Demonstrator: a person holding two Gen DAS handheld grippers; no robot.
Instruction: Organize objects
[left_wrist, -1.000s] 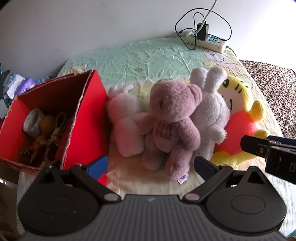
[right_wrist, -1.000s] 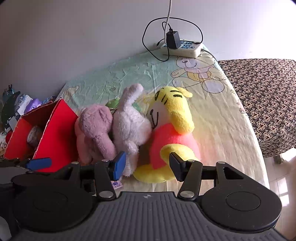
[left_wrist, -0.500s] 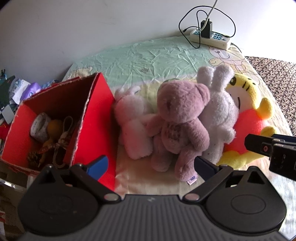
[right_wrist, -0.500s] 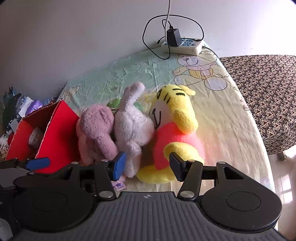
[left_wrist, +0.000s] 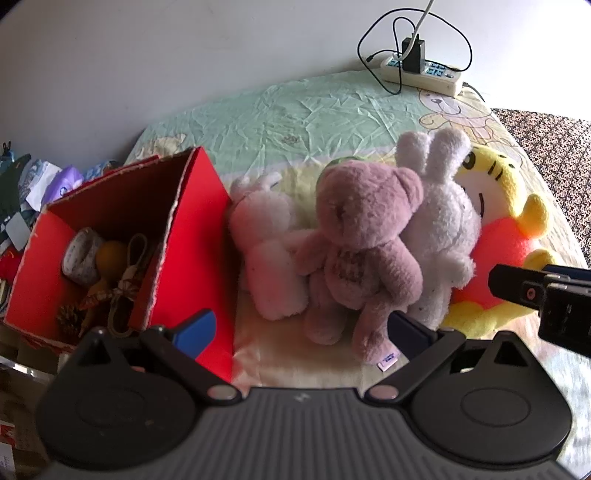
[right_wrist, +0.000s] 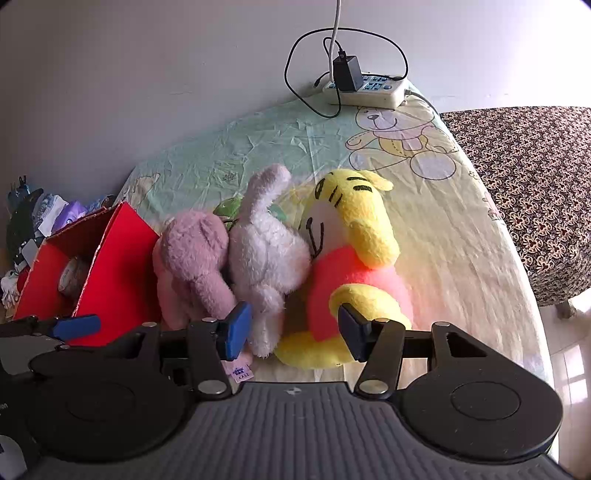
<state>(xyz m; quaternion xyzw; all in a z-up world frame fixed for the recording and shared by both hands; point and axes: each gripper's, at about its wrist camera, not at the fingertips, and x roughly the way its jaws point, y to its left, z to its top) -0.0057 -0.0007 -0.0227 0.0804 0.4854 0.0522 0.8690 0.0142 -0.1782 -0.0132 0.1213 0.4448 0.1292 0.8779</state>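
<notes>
Tabletop, cloth-covered, set against a wall.
Box: left end of the tabletop, open-topped, small odds and ends inside.
Soft toys: a row of four just right of the box, pressed together. In order from the box: small rabbit, lying down; bear, in front and overlapping its neighbours; long-eared rabbit; tiger, at the right end.
Power strip: far edge, by the wall, well behind the toys, charger plugged in.
</notes>
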